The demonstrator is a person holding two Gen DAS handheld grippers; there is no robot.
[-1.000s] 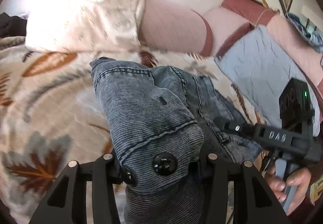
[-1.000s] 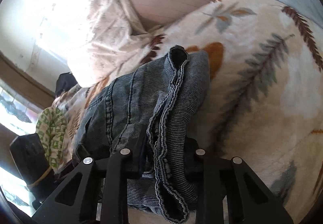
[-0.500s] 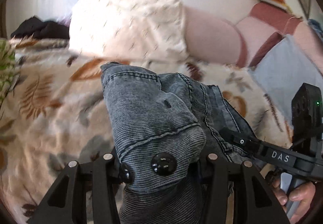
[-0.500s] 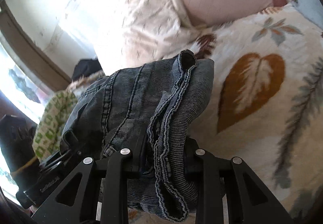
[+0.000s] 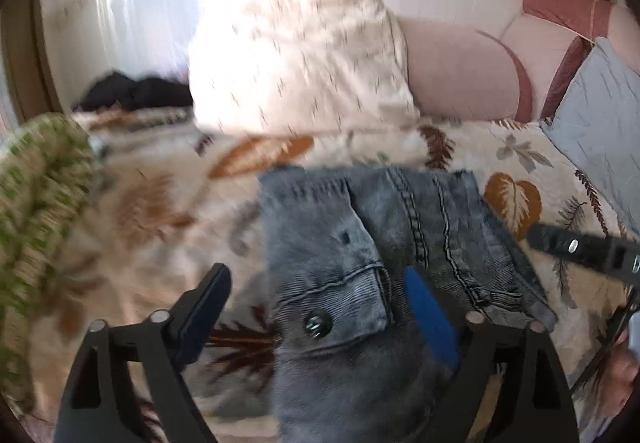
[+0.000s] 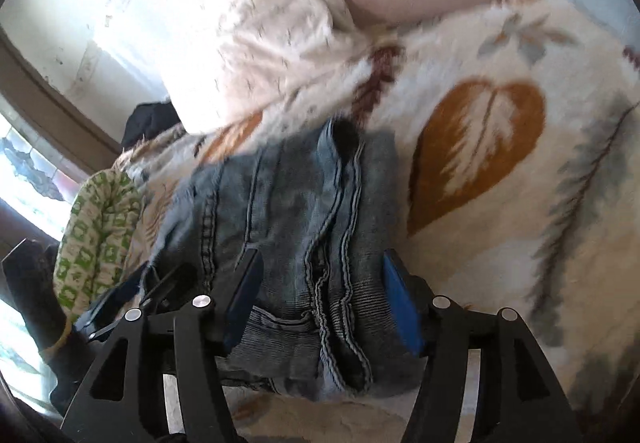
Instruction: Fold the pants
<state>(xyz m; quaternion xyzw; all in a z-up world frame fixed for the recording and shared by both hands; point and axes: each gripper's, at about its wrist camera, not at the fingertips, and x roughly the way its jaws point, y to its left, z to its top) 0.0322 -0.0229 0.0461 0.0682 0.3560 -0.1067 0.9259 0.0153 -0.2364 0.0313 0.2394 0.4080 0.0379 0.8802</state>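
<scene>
The grey-blue denim pants (image 5: pixel 360 243) lie folded in a compact bundle on the leaf-print blanket (image 5: pixel 160 203). My left gripper (image 5: pixel 320 307) is open, its jaws spread wide on either side of the waistband end with the black button (image 5: pixel 317 324). In the right wrist view the pants (image 6: pixel 296 211) lie between the fingers of my right gripper (image 6: pixel 324 295), which is open with blue pads (image 6: pixel 400 307) apart from the stacked hem edges. The right gripper's finger (image 5: pixel 580 247) shows at the right edge of the left view.
A cream pillow (image 5: pixel 300 59) and a pink pillow (image 5: pixel 460 71) lie at the head of the bed. A grey-blue cloth (image 5: pixel 600 115) lies at right. A green-patterned fabric (image 5: pixel 40 183) lies at left, a dark garment (image 5: pixel 132 93) beyond it.
Both grippers were shut on the pants; now both have opened and let go. The bundle has come down and rests on the blanket.
</scene>
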